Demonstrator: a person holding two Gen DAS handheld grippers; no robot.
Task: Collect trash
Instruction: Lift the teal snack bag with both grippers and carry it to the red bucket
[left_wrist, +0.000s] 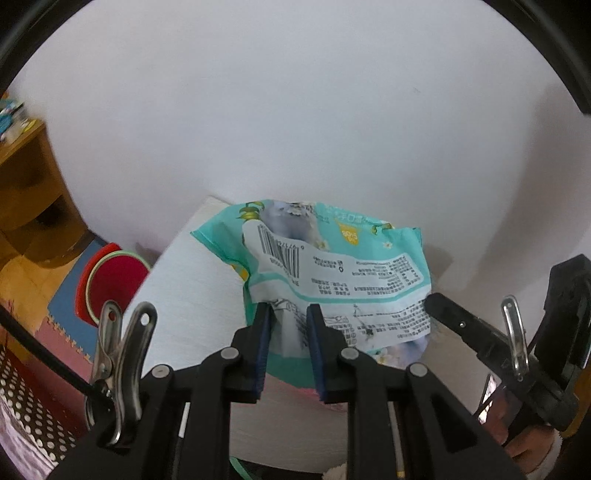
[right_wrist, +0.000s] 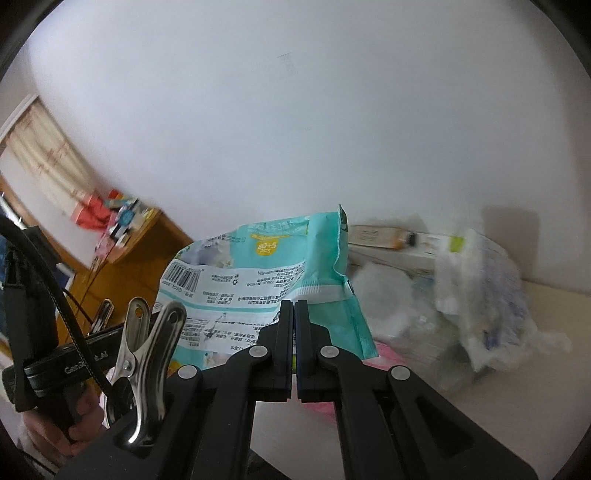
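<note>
Both my left gripper (left_wrist: 289, 314) and my clamped right gripper (right_wrist: 295, 308) pinch the crumpled teal plastic wipes packet (left_wrist: 332, 273) above the white table (left_wrist: 192, 295), its lower edge hidden behind my fingers.

Teal wipes packet (left_wrist: 332, 273) between left gripper (left_wrist: 288, 328) fingers, above white table (left_wrist: 192, 295)

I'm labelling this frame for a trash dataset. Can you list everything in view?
wrapper: one, teal and white, held up between both grippers
table: one, white, below the wrapper
plastic bag: one, clear-white, crumpled on the table, right
box: one, white, by the wall
shelf: one, wooden, far left
mats: several, blue, red, pink, on the floor
left gripper: black, gripping the wrapper's lower edge
right gripper: black, shut on the wrapper
</note>
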